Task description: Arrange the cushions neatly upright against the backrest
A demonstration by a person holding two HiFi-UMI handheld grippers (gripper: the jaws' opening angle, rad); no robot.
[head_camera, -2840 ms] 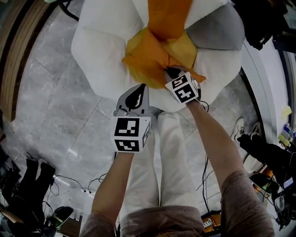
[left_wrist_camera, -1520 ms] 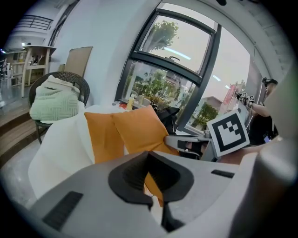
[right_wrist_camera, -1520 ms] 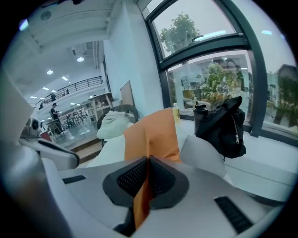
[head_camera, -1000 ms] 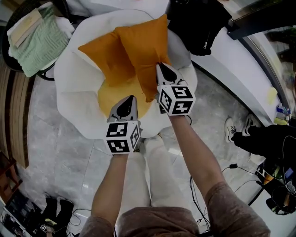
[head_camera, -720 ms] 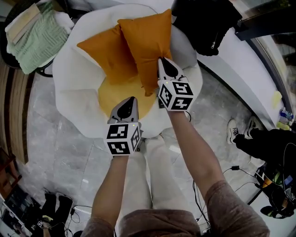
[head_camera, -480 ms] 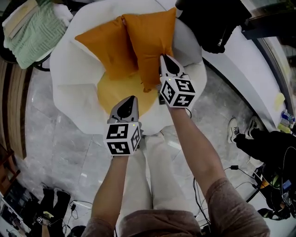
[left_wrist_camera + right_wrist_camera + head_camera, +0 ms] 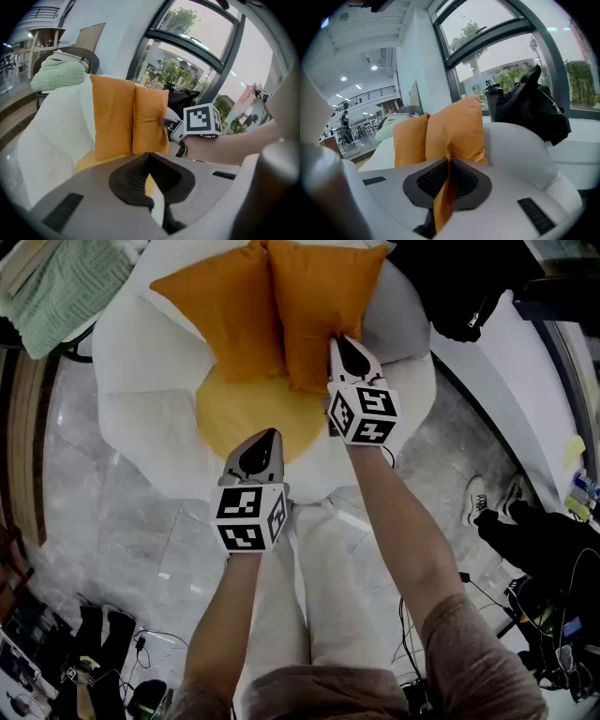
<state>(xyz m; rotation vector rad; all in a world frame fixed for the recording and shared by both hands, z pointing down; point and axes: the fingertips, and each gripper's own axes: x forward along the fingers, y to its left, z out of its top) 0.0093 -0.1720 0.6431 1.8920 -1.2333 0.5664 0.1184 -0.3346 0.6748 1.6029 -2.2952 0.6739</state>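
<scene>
White armchair (image 7: 141,404) — two orange cushions (image 7: 323,310) standing inside.

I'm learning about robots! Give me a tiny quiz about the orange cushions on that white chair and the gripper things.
1. True or false: the left orange fabric cushion and the right orange fabric cushion stand upright, side by side, on the white puffy armchair.
2. What pinches the right cushion's edge? A) a bare hand B) the right gripper with its jaws C) nothing
3. Fill in: the knitted blanket beside the armchair is ____.
Key: 1 true; 2 B; 3 green.
</scene>
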